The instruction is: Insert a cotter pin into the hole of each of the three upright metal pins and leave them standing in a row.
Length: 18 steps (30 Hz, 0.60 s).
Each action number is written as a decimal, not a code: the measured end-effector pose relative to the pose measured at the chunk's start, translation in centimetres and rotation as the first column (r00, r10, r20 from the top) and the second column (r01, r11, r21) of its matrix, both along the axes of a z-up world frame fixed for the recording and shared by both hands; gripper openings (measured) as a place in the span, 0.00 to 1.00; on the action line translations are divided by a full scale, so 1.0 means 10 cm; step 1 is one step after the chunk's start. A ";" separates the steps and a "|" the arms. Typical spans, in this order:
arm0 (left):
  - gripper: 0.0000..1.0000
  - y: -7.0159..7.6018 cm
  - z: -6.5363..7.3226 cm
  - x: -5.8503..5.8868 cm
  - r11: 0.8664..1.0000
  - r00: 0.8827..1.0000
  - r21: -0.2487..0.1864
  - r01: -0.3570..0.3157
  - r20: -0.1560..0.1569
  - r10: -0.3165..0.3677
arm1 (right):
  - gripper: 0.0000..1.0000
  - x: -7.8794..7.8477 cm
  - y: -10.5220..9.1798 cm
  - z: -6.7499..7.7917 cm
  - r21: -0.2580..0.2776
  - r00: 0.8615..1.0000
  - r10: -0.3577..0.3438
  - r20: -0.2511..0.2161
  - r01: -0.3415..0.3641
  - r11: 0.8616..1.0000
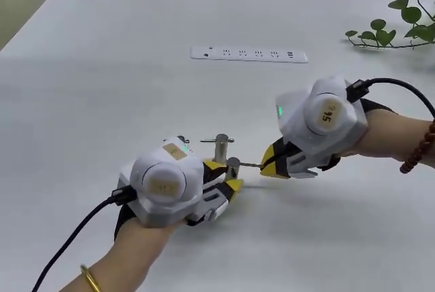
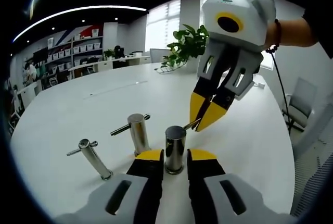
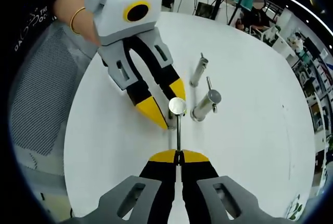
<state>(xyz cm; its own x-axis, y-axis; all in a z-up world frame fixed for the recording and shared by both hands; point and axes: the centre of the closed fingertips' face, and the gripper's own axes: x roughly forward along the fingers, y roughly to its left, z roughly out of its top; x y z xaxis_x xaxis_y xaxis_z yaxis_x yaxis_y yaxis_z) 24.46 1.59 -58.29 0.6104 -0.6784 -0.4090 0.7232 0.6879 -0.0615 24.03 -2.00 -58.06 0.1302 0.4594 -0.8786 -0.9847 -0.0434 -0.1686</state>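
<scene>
While the left gripper (image 2: 175,157) clamps the nearest upright metal pin (image 2: 175,141) low on its shaft, the right gripper (image 3: 178,156) pinches a cotter pin (image 3: 178,127) between its closed jaws. The cotter pin lies level (its long axis crosswise to the standing pin), tip pointing at that pin's top end. A second pin (image 2: 138,131) and a third pin (image 2: 94,157) stand just beyond on the table (image 2: 78,104), each crossed by a cotter pin.

I work in an open-plan office: my white tabletop (image 1: 102,115) carries a power strip (image 1: 249,53), with a potted plant (image 2: 186,44), storage shelves (image 2: 83,47) and an office chair (image 2: 299,103) around it.
</scene>
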 end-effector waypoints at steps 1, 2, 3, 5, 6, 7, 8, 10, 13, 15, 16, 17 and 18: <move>0.14 0.00 -0.01 0.00 1.000 1.000 0.002 -0.001 -0.002 0.001 | 0.00 0.00 0.00 0.00 -0.001 1.000 0.002 0.001 -0.002 1.000; 0.14 0.00 -0.01 0.00 1.000 1.000 0.002 -0.001 -0.004 0.001 | 0.00 0.00 0.00 0.01 -0.001 1.000 0.004 0.002 -0.004 1.000; 0.13 0.00 -0.02 0.01 1.000 1.000 0.002 -0.001 -0.004 0.001 | 0.00 -0.01 0.01 0.01 0.001 1.000 0.007 0.001 -0.007 1.000; 0.11 0.00 -0.02 0.01 1.000 1.000 0.005 -0.003 -0.003 0.003 | 0.00 -0.01 0.01 0.02 -0.001 1.000 0.010 0.004 -0.010 1.000; 0.11 0.00 -0.02 0.01 1.000 1.000 0.005 -0.004 -0.002 0.004 | 0.00 -0.01 0.01 0.02 -0.004 1.000 0.012 0.006 -0.012 1.000; 0.10 0.00 -0.02 0.01 1.000 1.000 0.006 -0.004 -0.002 0.004 | 0.00 -0.01 0.01 0.02 -0.003 1.000 0.012 0.007 -0.012 1.000; 0.10 0.00 -0.02 0.01 1.000 1.000 0.004 -0.003 -0.003 0.003 | 0.00 -0.01 0.01 0.03 -0.003 1.000 0.011 0.008 -0.011 1.000; 0.10 0.00 -0.02 0.01 1.000 1.000 0.006 -0.001 -0.002 0.001 | 0.00 -0.01 0.01 0.03 -0.003 1.000 0.011 0.007 -0.011 1.000; 0.10 0.00 -0.02 0.01 1.000 1.000 0.008 -0.001 0.000 0.001 | 0.00 -0.02 0.01 0.04 -0.004 1.000 0.013 0.009 -0.013 1.000; 0.10 0.00 -0.02 0.01 1.000 1.000 0.004 -0.001 -0.003 0.001 | 0.00 -0.02 0.01 0.05 -0.004 1.000 0.014 0.012 -0.014 1.000; 0.10 0.00 -0.02 0.01 1.000 1.000 0.003 0.001 -0.004 -0.001 | 0.00 -0.02 0.01 0.06 -0.003 1.000 0.015 0.013 -0.015 1.000; 0.10 0.00 -0.02 0.01 1.000 1.000 0.002 0.003 -0.005 -0.003 | 0.00 -0.01 0.01 0.06 -0.002 1.000 0.016 0.015 -0.016 1.000; 0.10 0.00 -0.02 0.01 1.000 1.000 0.002 0.007 -0.006 -0.007 | 0.00 -0.01 0.01 0.06 -0.001 1.000 0.016 0.015 -0.016 1.000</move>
<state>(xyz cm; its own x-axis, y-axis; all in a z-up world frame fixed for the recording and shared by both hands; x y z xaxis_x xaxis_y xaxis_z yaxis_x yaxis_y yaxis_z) 24.60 1.57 -58.52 0.6032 -0.6820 -0.4137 0.7279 0.6827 -0.0642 23.92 -1.94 -57.42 0.1360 0.4605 -0.8772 -0.9813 -0.0589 -0.1830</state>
